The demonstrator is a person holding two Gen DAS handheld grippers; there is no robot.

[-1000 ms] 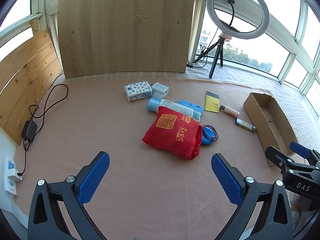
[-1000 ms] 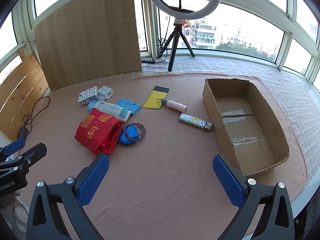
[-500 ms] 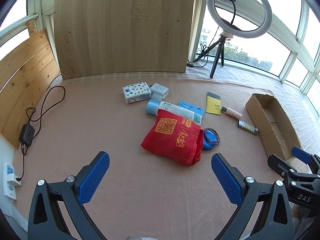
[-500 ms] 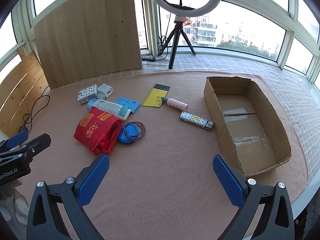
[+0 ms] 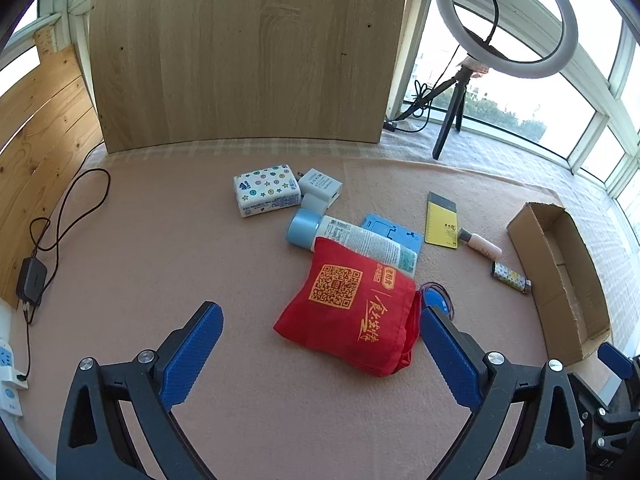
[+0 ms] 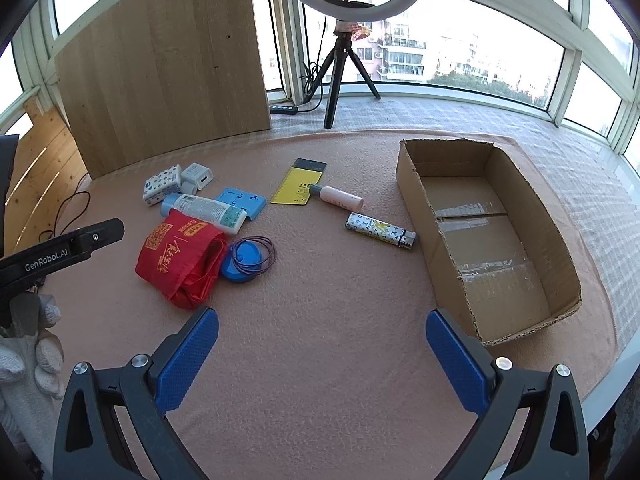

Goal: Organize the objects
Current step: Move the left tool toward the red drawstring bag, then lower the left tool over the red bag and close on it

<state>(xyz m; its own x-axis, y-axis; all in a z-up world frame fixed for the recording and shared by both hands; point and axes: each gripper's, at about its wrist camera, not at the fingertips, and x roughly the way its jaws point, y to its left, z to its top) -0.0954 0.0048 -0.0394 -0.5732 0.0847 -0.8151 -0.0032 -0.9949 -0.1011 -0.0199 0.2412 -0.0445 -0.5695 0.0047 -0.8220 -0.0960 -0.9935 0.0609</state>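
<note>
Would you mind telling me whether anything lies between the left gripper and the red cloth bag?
Nothing visible does: only bare pink mat lies between the open left gripper and the red cloth bag.

A matt, slightly nubbly pink cloth (image 6: pixel 320 320) covers the worktop. The cardboard box (image 6: pixel 436 240) near its right edge is raw brown paperboard with glossy clear tape along its floor. The red bag (image 5: pixel 352 312) is soft, wrinkled cloth. The lighter (image 6: pixel 380 231) looks glossy with a metal cap. The upright board (image 5: pixel 240 56) shows smooth wood grain.
</note>
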